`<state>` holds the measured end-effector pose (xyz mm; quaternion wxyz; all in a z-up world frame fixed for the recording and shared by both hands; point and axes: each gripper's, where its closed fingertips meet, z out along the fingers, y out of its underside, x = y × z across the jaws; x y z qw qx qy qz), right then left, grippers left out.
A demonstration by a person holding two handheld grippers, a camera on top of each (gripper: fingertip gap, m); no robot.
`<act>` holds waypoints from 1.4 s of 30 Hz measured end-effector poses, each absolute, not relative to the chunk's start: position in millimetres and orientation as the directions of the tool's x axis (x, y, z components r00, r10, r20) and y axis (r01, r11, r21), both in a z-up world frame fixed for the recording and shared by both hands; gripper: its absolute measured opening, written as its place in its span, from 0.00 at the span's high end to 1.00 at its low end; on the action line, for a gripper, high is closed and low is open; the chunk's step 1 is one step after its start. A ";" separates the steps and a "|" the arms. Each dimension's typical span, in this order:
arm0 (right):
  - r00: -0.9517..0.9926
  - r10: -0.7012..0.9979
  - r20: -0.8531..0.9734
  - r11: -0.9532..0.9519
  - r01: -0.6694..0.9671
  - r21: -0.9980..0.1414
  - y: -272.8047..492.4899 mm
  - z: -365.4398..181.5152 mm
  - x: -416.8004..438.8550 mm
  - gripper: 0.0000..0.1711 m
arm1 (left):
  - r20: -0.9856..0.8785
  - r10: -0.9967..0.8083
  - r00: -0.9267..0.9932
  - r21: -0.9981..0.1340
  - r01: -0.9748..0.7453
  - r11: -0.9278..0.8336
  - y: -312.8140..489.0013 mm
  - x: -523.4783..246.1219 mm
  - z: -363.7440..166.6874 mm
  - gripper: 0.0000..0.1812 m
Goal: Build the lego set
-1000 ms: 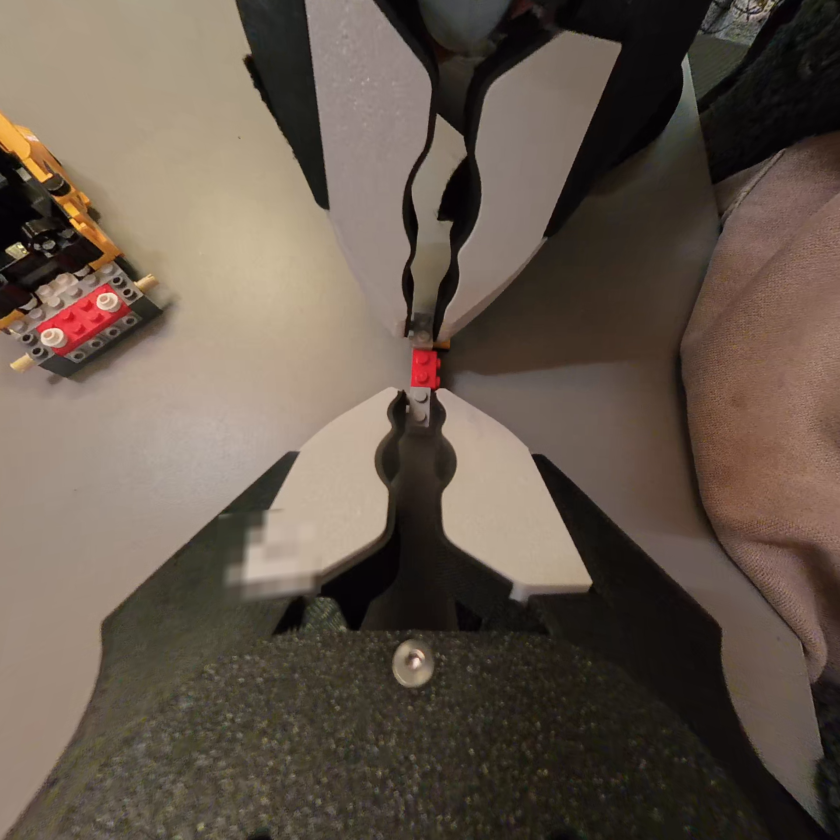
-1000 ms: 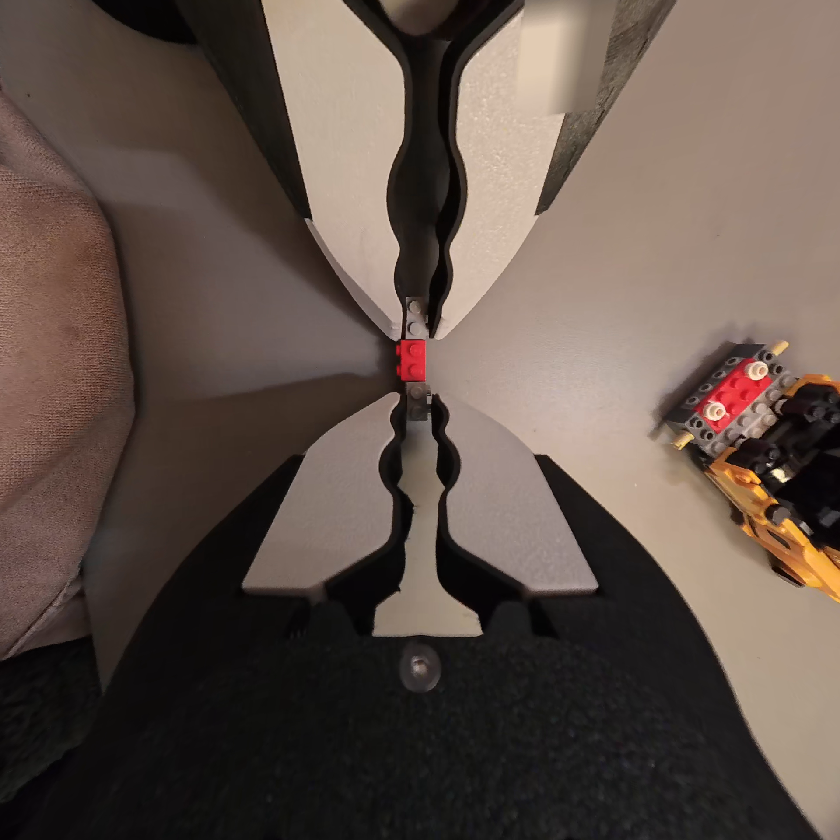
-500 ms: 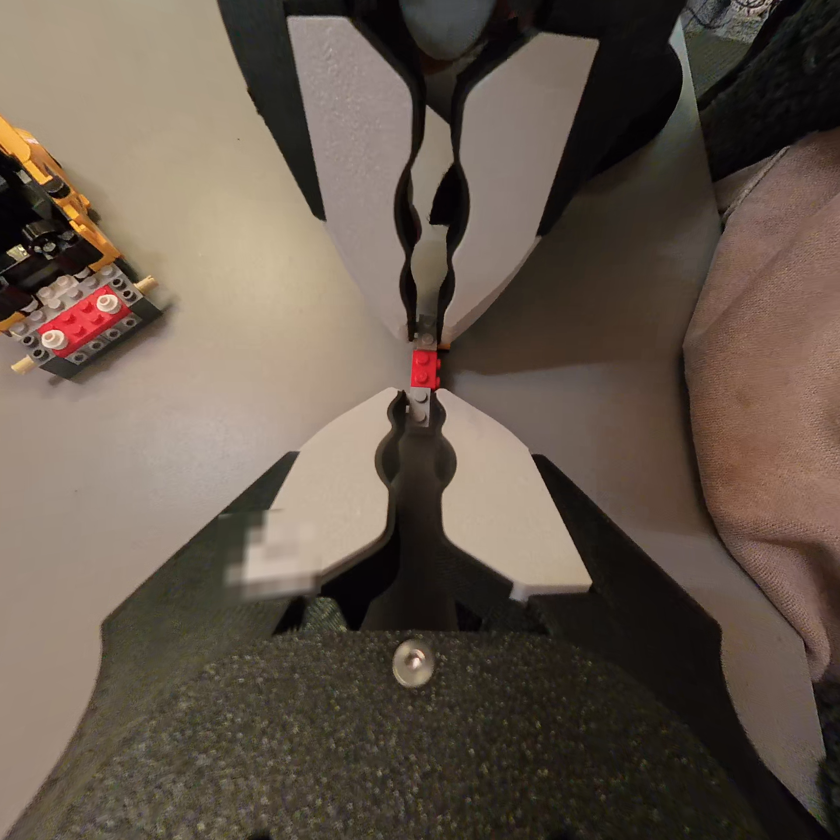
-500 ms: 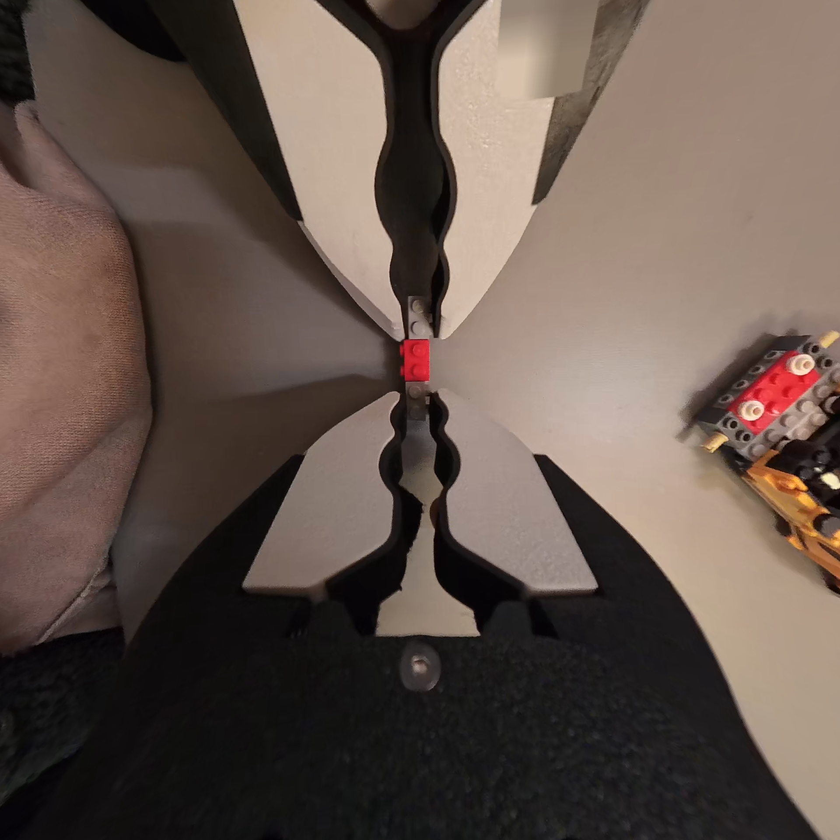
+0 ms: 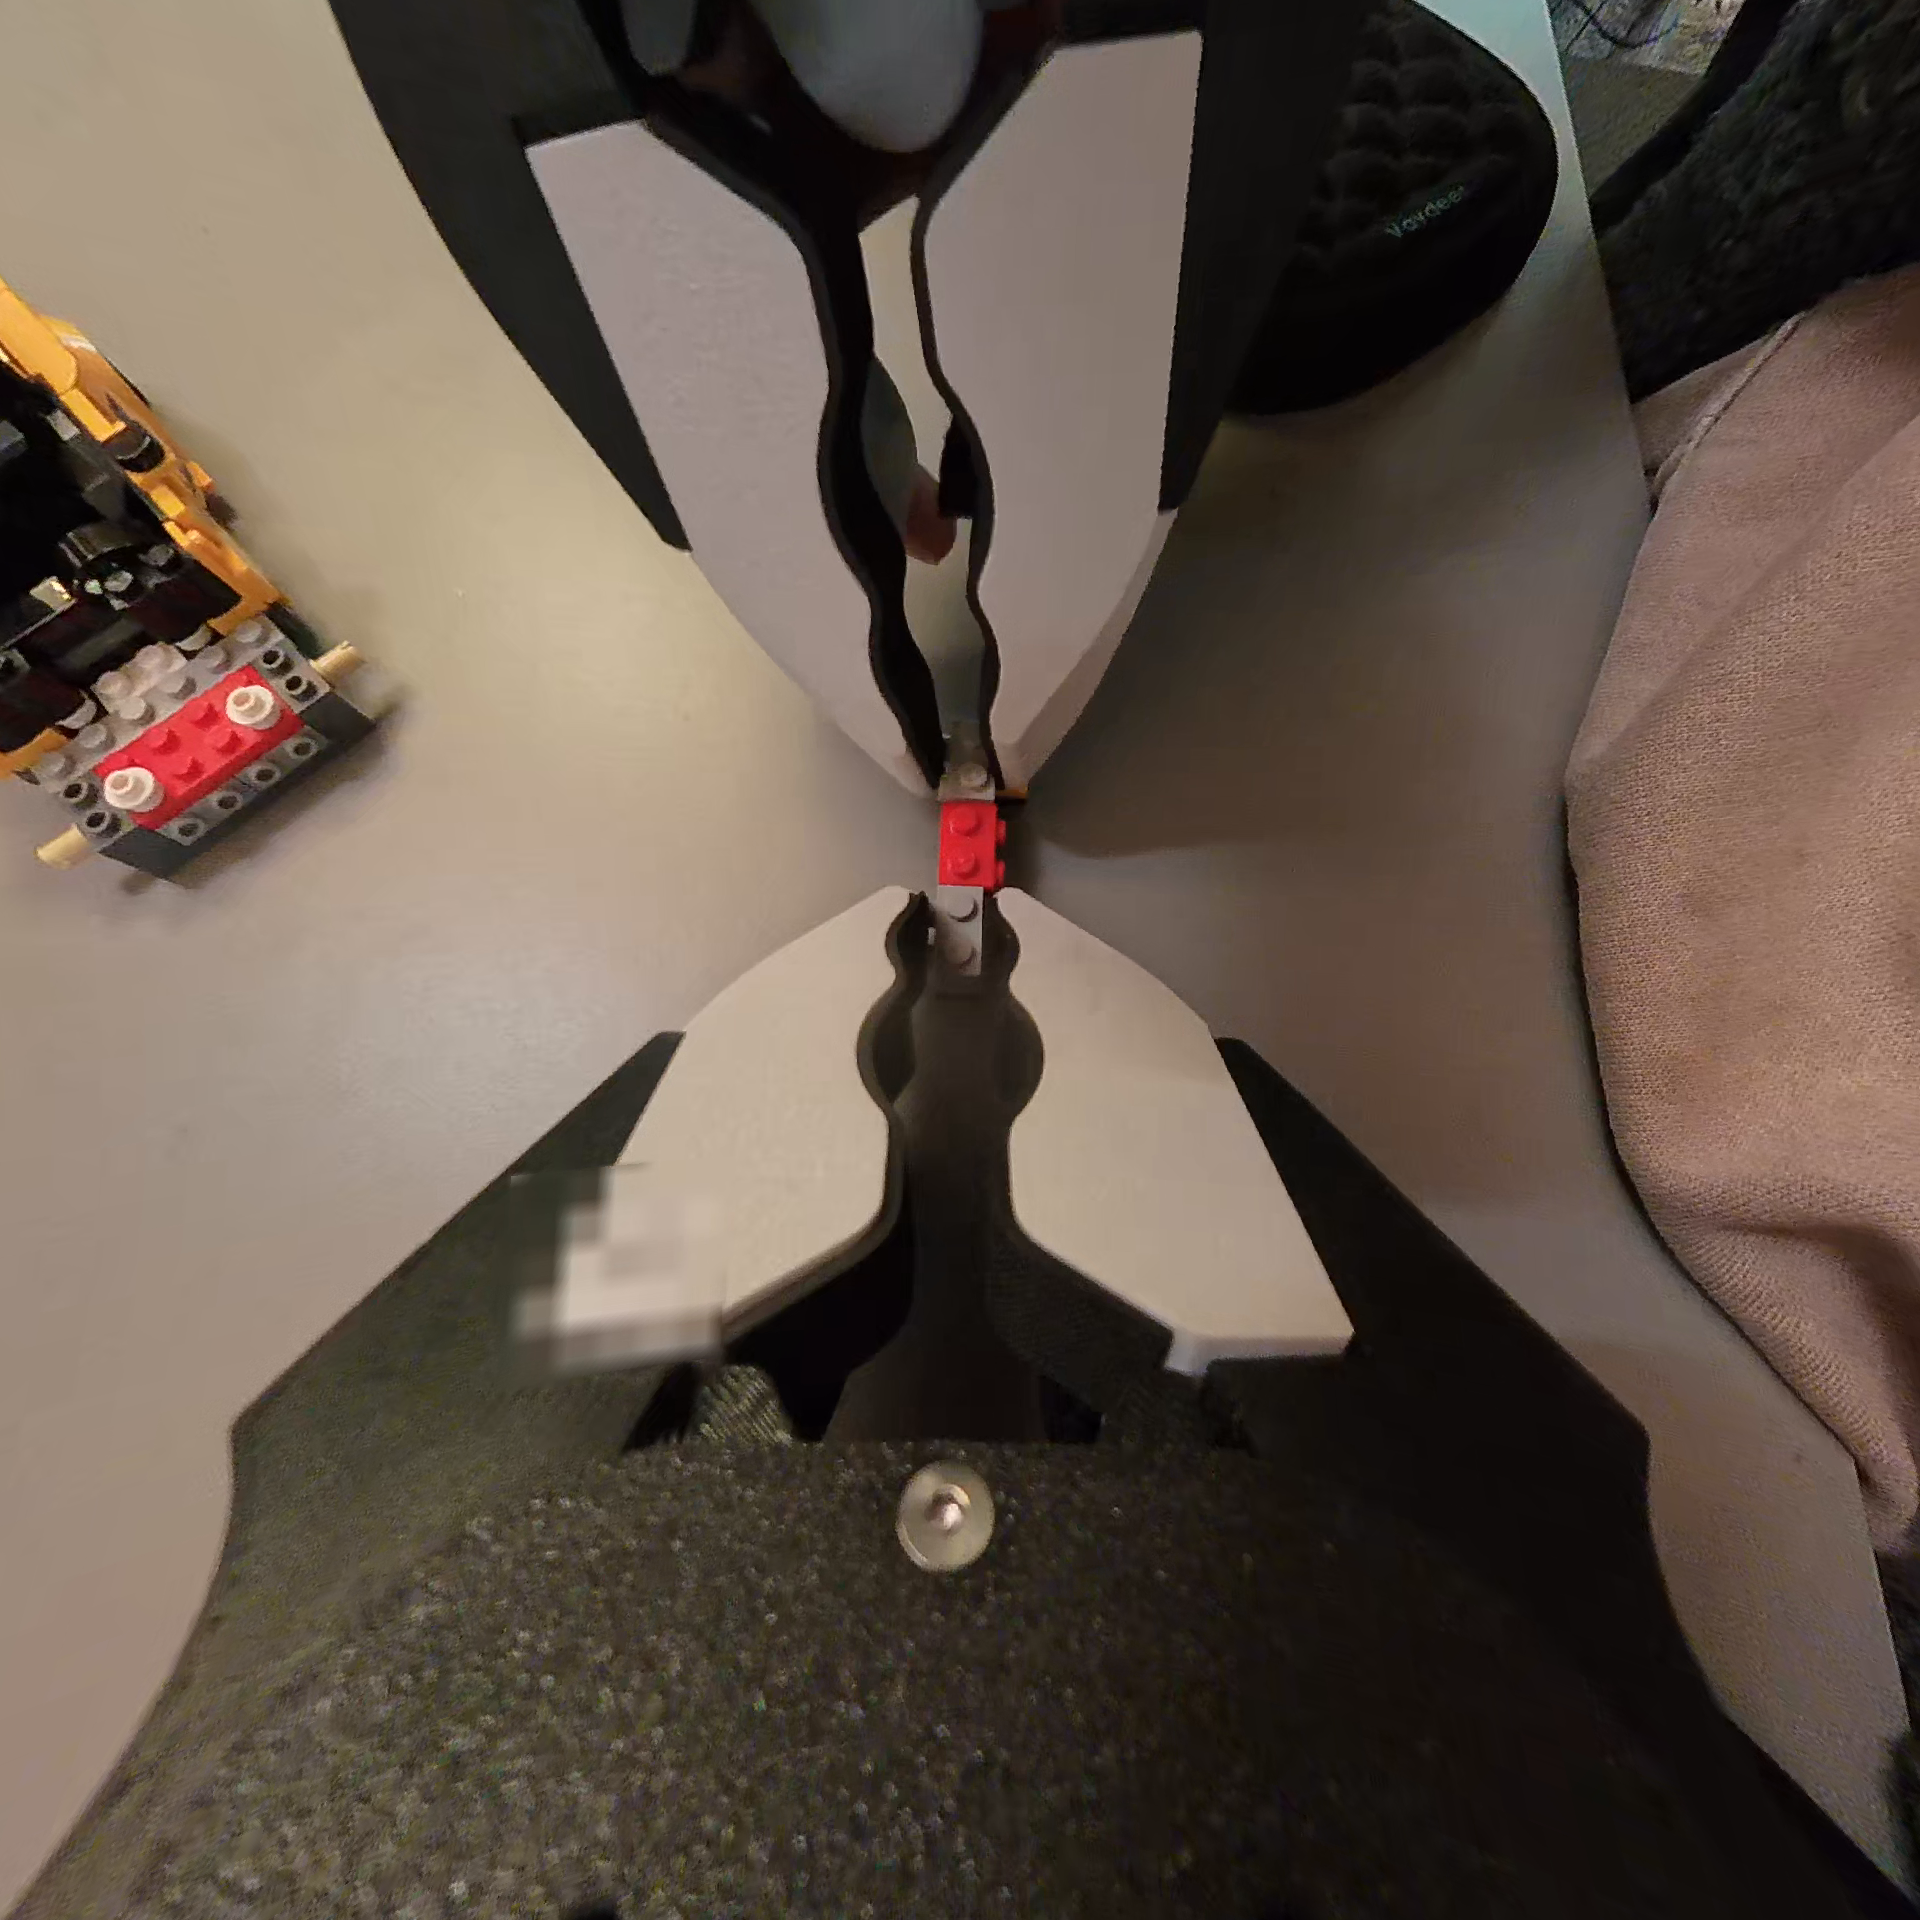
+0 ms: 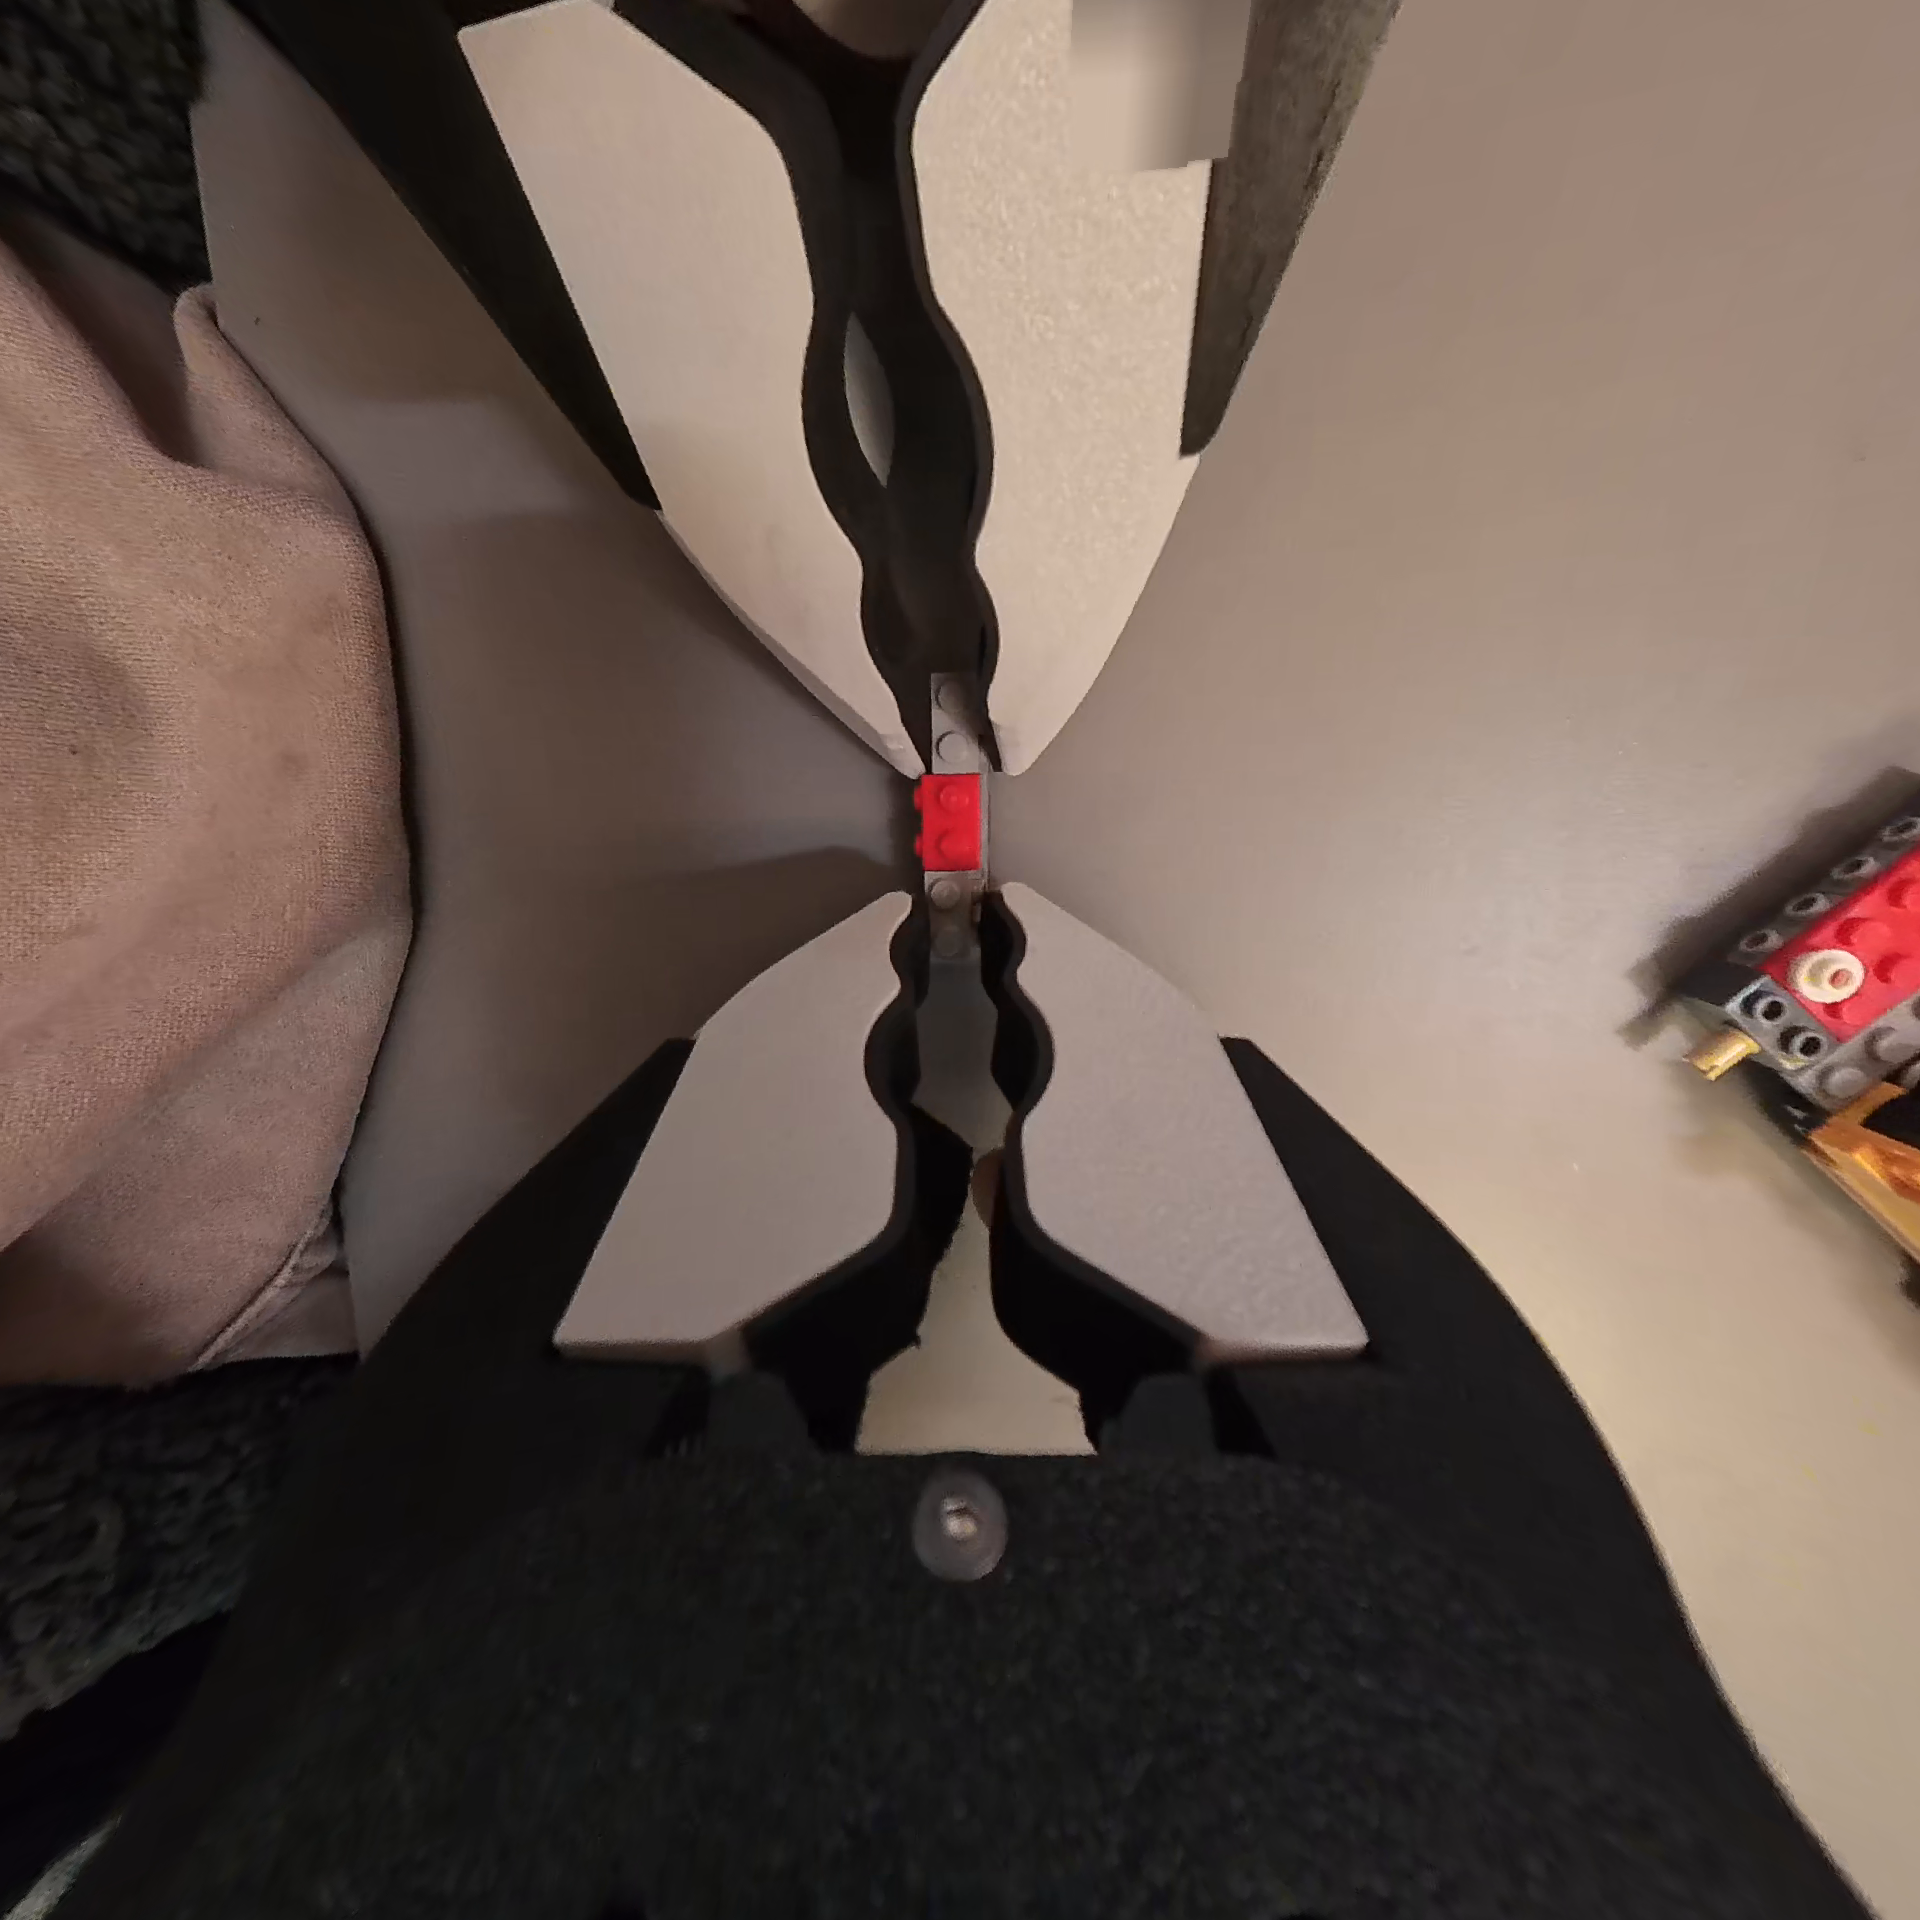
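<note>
A red brick (image 5: 971,847) sits on a grey plate (image 5: 961,930); the model (image 5: 135,665) is yellow, black and grey.

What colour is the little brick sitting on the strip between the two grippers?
Red brick, on a grey strip; the left wrist view shows it best.

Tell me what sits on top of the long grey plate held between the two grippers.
A small red studded brick sits on the thin grey plate's middle. Left gripper and right gripper cover its ends.

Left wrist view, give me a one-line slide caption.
Two grippers, left gripper and right gripper, pinch opposite ends of a thin grey studded Lego plate carrying a small red brick above a grey table.
</note>
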<state>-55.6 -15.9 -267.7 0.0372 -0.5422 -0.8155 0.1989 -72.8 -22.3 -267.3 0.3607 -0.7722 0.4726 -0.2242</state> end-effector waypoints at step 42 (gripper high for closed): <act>-0.511 0.859 0.010 0.463 0.770 -0.439 -18.2 -256.5 -55.0 0.92 | 0.009 -0.896 0.444 -0.771 -0.567 -0.288 -23.1 -72.9 -266.7 0.95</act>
